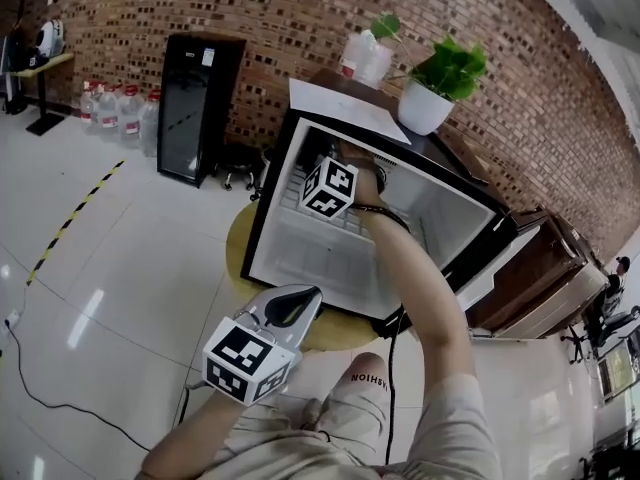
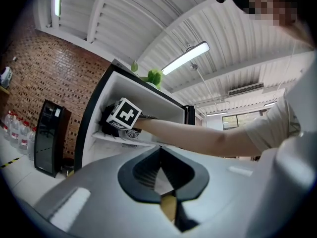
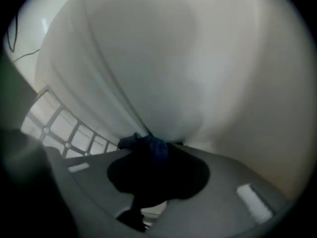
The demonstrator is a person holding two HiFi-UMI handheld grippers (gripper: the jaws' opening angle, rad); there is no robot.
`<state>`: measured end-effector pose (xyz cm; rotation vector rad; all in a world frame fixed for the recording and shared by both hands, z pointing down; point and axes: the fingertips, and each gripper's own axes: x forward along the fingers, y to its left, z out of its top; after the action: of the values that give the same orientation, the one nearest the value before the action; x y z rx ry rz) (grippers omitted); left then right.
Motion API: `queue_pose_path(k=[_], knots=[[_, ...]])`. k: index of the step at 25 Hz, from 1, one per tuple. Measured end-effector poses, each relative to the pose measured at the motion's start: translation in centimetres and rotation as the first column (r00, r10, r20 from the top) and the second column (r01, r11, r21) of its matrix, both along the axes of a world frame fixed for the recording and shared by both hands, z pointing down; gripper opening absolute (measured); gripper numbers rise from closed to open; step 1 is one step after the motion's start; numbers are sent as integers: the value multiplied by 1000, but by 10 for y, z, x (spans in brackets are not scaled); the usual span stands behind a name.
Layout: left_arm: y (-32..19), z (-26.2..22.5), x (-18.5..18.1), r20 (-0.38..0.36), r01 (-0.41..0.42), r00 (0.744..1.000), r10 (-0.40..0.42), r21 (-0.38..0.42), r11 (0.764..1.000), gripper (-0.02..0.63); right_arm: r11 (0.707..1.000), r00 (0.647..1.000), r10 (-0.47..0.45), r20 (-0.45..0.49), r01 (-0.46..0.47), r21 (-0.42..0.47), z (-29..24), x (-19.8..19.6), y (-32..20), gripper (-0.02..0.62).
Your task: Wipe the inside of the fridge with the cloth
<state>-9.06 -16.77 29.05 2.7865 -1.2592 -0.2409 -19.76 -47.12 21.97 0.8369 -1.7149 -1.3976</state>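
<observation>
The open fridge (image 1: 308, 260) stands on a low round table (image 1: 236, 240).

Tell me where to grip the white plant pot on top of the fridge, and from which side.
Grip the white pot across its round wall, just under the rim. The leaves spread over its top, so a grip from above looks blocked. Come in level from the fridge's open side; the brick wall stands behind it.

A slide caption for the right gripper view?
Right gripper, shut on a dark blue cloth, inside the white fridge.
</observation>
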Motion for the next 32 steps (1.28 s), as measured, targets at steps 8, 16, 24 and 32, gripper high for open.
queue_pose_path(k=[8, 16, 24, 32], knots=[[-4, 9, -3, -10, -5, 1000, 5, -28, 1000, 0, 952, 953, -303, -6, 303, 45, -5, -8, 163, 84], [3, 4, 24, 67, -54, 996, 54, -4, 999, 0, 999, 999, -35, -28, 36, 41, -14, 36, 93, 83], [14, 7, 34, 121, -76, 990, 76, -8, 997, 0, 961, 998, -29, -53, 14, -275, 40, 7, 20, 83], [6, 17, 26, 118, -58, 991, 63, -45, 997, 0, 920, 982, -187, -3, 174, -351, 44, -7, 129, 80]])
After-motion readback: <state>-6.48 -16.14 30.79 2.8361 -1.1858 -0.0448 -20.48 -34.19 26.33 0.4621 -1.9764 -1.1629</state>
